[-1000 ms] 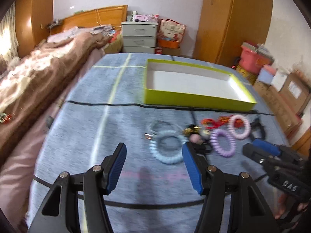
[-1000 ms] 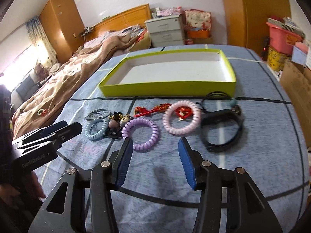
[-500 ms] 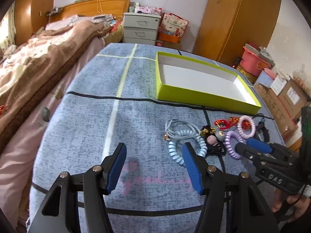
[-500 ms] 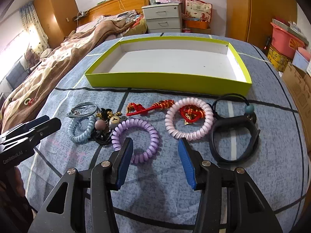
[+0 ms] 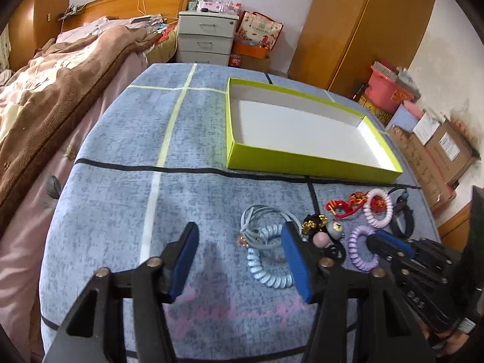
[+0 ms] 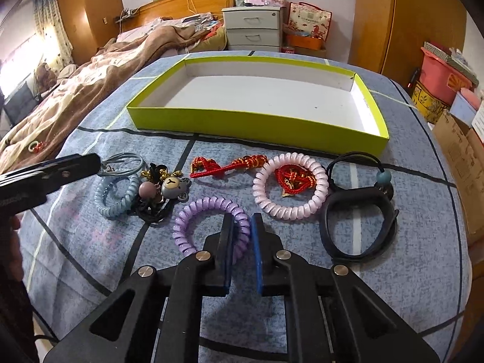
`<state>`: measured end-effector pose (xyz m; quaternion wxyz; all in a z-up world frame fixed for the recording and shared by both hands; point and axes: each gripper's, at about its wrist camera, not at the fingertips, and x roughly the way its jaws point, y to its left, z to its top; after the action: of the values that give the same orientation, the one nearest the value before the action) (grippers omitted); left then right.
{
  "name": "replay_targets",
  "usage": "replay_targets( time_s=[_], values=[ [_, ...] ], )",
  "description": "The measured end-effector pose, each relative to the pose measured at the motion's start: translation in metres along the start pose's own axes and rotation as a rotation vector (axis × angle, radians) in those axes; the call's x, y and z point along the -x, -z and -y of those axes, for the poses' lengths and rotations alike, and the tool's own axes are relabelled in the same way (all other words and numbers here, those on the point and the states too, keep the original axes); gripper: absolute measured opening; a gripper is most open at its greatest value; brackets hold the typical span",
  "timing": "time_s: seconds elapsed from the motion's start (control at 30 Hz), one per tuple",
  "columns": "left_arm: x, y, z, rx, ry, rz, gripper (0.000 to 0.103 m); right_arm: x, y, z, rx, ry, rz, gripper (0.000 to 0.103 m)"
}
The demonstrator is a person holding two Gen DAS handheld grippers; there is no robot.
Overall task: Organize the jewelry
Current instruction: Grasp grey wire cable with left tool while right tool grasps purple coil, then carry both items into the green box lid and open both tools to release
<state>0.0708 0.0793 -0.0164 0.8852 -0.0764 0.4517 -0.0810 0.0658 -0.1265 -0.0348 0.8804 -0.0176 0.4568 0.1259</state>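
A yellow-green tray [image 6: 257,121] with a white floor stands on the blue cloth, with nothing in it. In front of it lie a purple coil band [image 6: 199,208], a pink coil band [image 6: 290,184], a blue coil band [image 6: 113,196], a red cord charm [image 6: 230,165], a bear hair tie [image 6: 174,186] and a black wristband [image 6: 360,227]. My right gripper [image 6: 242,230] is shut on the near right side of the purple coil band. My left gripper [image 5: 239,251] is open and empty, just left of the blue coil band [image 5: 266,257].
A grey cord loop [image 6: 124,161] lies by the blue band. A bed with a brown blanket [image 5: 45,106] runs along the left. Boxes and a pink bin [image 5: 390,90] stand to the right. A white drawer unit [image 6: 252,27] stands at the back.
My right gripper moved forward and down and closed on the purple coil band. My left gripper shifted a little left and stayed open.
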Motion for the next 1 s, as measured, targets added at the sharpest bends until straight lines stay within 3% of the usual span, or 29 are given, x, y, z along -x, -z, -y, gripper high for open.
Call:
replay_targets(
  time_s=[0.1, 0.17, 0.53, 1.0],
  values=[
    [-0.007, -0.002, 0.004, -0.005, -0.008, -0.019, 0.048, 0.004, 0.002, 0.003, -0.006, -0.005, 0.006, 0.011],
    [-0.011, -0.001, 0.005, -0.007, -0.02, -0.033, 0.036, 0.007, 0.002, 0.003, -0.005, -0.002, 0.013, 0.011],
    [-0.014, -0.001, 0.008, -0.021, -0.009, -0.037, 0.015, 0.015, 0.001, 0.009, -0.026, -0.026, 0.033, 0.01],
    [-0.002, -0.005, 0.009, -0.027, 0.024, 0.002, 0.014, 0.025, 0.001, 0.016, -0.054, -0.035, 0.058, 0.011]
  ],
)
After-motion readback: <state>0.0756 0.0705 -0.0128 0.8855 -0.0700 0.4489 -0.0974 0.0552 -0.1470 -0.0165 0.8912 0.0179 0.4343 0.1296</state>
